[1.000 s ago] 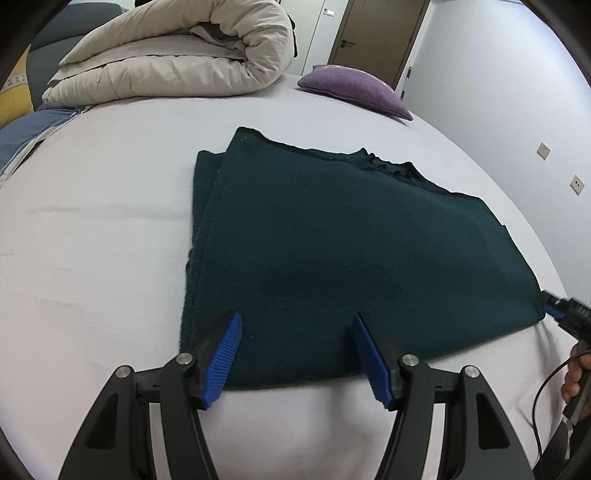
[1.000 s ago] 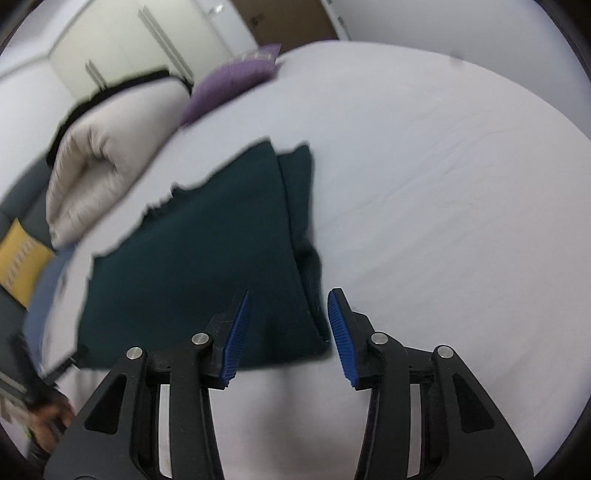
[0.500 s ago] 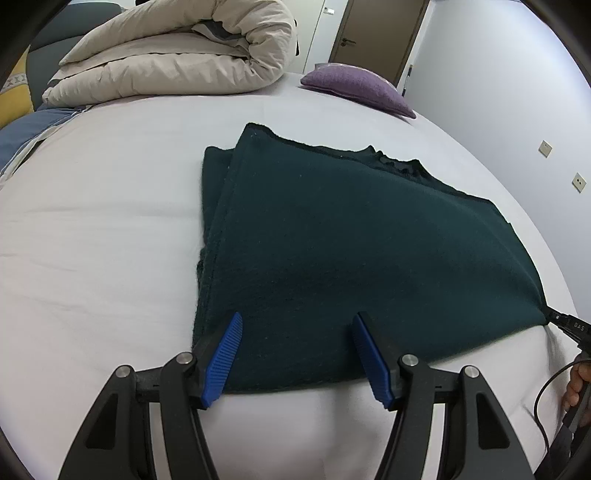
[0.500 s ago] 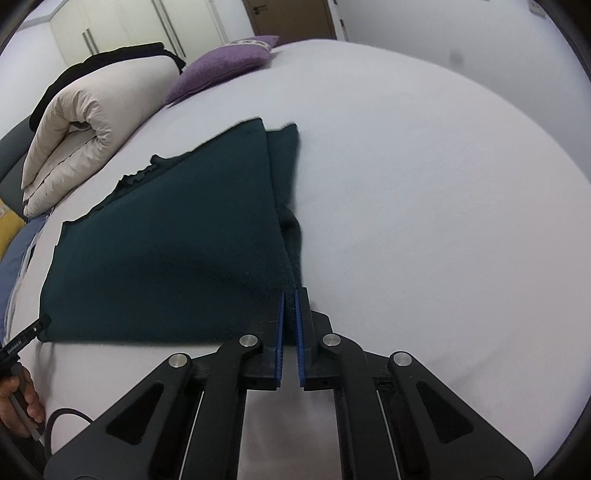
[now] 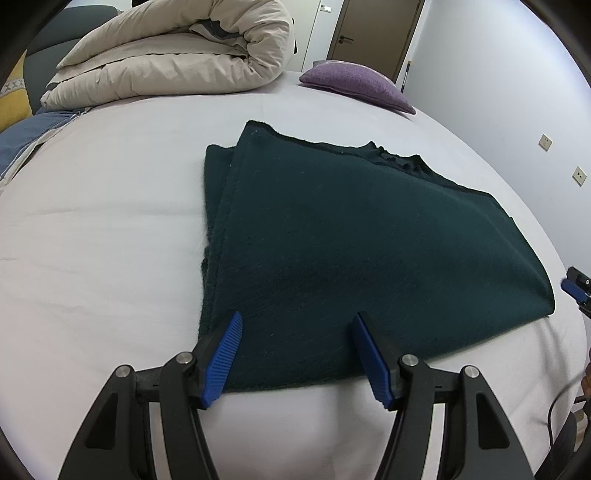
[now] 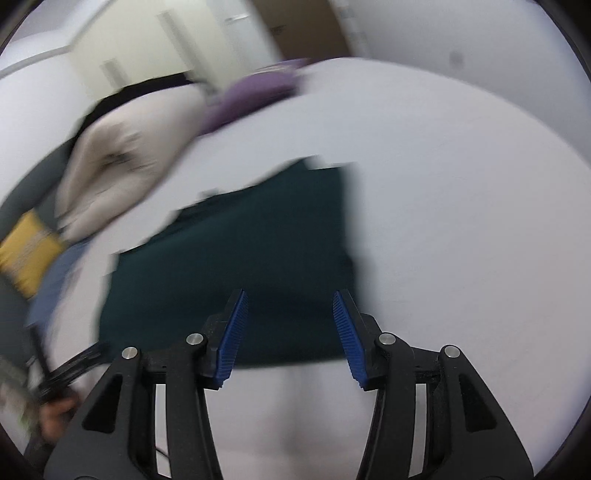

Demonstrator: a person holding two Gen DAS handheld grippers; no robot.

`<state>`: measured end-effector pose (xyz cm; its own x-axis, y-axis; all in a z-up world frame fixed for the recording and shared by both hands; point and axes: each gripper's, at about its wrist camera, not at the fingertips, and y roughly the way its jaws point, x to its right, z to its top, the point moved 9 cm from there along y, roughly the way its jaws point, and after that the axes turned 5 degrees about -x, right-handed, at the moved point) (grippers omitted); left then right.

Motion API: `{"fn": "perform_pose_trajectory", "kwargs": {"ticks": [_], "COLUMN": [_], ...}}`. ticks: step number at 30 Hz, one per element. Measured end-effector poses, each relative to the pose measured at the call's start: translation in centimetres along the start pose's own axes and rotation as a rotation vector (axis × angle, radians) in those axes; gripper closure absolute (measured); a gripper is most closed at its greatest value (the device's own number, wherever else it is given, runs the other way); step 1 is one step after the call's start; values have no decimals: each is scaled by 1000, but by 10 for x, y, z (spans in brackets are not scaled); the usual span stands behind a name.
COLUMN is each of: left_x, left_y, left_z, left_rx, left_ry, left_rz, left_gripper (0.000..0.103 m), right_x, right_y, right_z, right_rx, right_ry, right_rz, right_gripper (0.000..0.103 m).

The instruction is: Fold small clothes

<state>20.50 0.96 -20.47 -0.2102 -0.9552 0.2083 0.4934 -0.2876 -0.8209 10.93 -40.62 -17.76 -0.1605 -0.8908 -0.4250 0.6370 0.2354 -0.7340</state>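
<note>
Two handheld grippers hover over a bed (image 5: 110, 206) covered in a pale sheet, and one dark green garment (image 5: 354, 243) lies flat on it, folded so that a narrow strip of a lower layer peeks out along one long side. In the left wrist view the left gripper (image 5: 295, 350) sits at 6 o'clock with its blue ribbed fingers (image 5: 223, 354) spread wide apart, holding nothing; the fingertips frame the near hem of the garment, though whether they touch the cloth cannot be told. The garment stretches away from there toward 12 o'clock, its notched far edge pointing toward 1 o'clock. At 3 o'clock, just beside the garment's near corner, part of the right gripper (image 5: 576, 284) pokes into the picture. A rolled beige duvet (image 5: 177, 59) fills 11 o'clock, a purple pillow (image 5: 354, 81) rests at 1 o'clock, and a brown door (image 5: 373, 33) stands behind it. The right wrist view is heavily blurred. There the right gripper (image 6: 290, 328), at 6 o'clock, also stands wide open and empty, its fingers above the garment's (image 6: 236, 258) near edge. A yellow cushion (image 6: 26, 251) shows at 9 o'clock, and the duvet (image 6: 129, 155) and pillow (image 6: 251, 96) smear across 10 to 12 o'clock.
</note>
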Motion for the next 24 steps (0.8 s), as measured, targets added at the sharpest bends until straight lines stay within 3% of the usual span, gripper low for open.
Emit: {"fn": "perform_pose_trajectory", "kwargs": {"ticks": [2,4,6,8,10,15,16,18,21,24], "left_x": [-2,-4,-4,-6,-8,-9,-10,-10,-5,14], "left_y": [0,-1,-1,-1,-3,-6,-8,-15,-28,-34], "left_z": [-1,-2,-3,-4,-5,-6,-6,-6,-1,13], "left_rx": [-1,-3,-3,-1,6,13,14,22,45,64], "left_ry": [-11,-10,-5,-10,-18,-30,-33,-45,-56,-42], "left_rz": [-11,-18,-19,-30,-47,-61,-57,-39,-20,-49], "left_gripper": [38,38,38,38,38,39,39,39,40,40], "right_x": [-26,-29,-15,8,28,111,121,149,158,144], "right_y": [24,47,74,86,78,33,22,-6,-26,-21], "right_z": [-1,0,1,5,14,32,32,30,24,19], "right_rx": [-43,-87,-141,-146,-98,65,88,145,161,126], "right_ry": [-40,-29,38,98,162,347,372,408,460,422], "right_rz": [91,123,128,123,182,139,120,-42,9,32], "right_gripper": [56,56,56,63,69,70,66,54,50,44]}}
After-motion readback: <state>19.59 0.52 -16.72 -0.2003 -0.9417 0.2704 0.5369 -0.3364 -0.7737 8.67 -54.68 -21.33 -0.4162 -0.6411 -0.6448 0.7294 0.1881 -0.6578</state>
